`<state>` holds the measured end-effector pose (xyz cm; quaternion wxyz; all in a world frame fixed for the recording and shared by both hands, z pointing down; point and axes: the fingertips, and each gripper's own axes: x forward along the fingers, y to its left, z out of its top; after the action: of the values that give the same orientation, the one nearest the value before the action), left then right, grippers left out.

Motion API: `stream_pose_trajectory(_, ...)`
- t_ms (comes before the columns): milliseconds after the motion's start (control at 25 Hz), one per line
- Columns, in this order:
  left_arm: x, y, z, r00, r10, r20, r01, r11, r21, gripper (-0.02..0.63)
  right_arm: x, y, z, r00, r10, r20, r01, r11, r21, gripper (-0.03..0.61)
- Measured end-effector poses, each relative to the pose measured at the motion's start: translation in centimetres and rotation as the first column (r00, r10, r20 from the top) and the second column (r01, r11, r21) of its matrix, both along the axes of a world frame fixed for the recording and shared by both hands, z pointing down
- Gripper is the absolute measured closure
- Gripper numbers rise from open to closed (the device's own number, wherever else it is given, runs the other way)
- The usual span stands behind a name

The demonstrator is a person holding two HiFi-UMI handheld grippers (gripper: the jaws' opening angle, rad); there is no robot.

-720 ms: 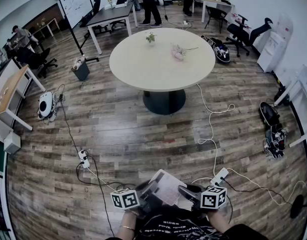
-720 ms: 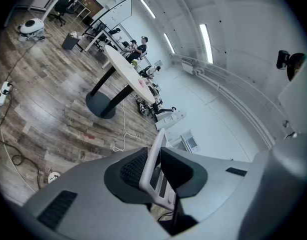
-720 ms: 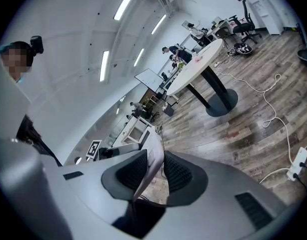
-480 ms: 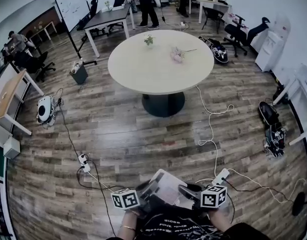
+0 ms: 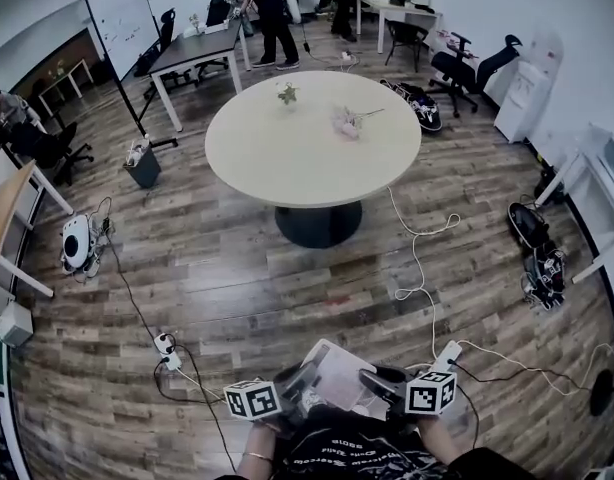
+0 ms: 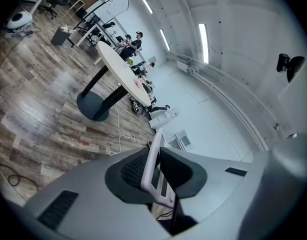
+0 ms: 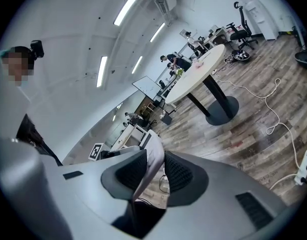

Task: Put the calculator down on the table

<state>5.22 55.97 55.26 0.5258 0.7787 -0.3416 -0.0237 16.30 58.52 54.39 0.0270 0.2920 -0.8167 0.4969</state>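
A flat pale grey calculator is held in the air close to the person's body, at the bottom middle of the head view. My left gripper is shut on its left edge and my right gripper is shut on its right edge. In the left gripper view the calculator stands edge-on, pressed between the pads of my left gripper. The right gripper view shows the calculator clamped the same way in my right gripper. The round beige table stands well ahead across the wooden floor.
A small plant and pink flowers lie on the table. A power strip with cables and a white cord lie on the floor between me and the table. Bags sit at right; desks, chairs and people stand far back.
The head view has swung a little, so the table and room sit slightly further left. Both grippers still hold the calculator in the same spot near the body.
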Motion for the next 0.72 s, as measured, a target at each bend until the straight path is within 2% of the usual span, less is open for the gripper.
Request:
stream_pose_trajectory(280, -3.1, -2.6, -0.4, 0.997, 0.068, 0.033, -0.068, 0.998, 0.011, 0.529, -3.2, -2.1, 0.2, 0.997, 0.052, -0.054, -0.048, 0.996, 0.074, 0.449)
stream_pose_trajectory(400, -4.3, -3.1, -1.7, 0.995, 0.083, 0.051, -0.084, 0.996, 0.031, 0.531, -4.5, -2.5, -0.4, 0.997, 0.062, -0.044, -0.059, 0.996, 0.063, 0.449)
stream_pose_trajectory(520, -5.2, -3.5, -1.1, 0.996, 0.063, 0.061, -0.065, 0.997, 0.033, 0.534, -5.3, -3.6, 0.6, 0.998, 0.033, -0.048, -0.031, 0.999, 0.036, 0.448)
stream_pose_trajectory(720, -6.8, -6.3, -0.4, 1.0, 0.022, 0.019, -0.023, 0.998, 0.062, 0.541, -6.7, -7.1, 1.3, 0.999, -0.033, -0.044, 0.036, 0.996, 0.079, 0.448)
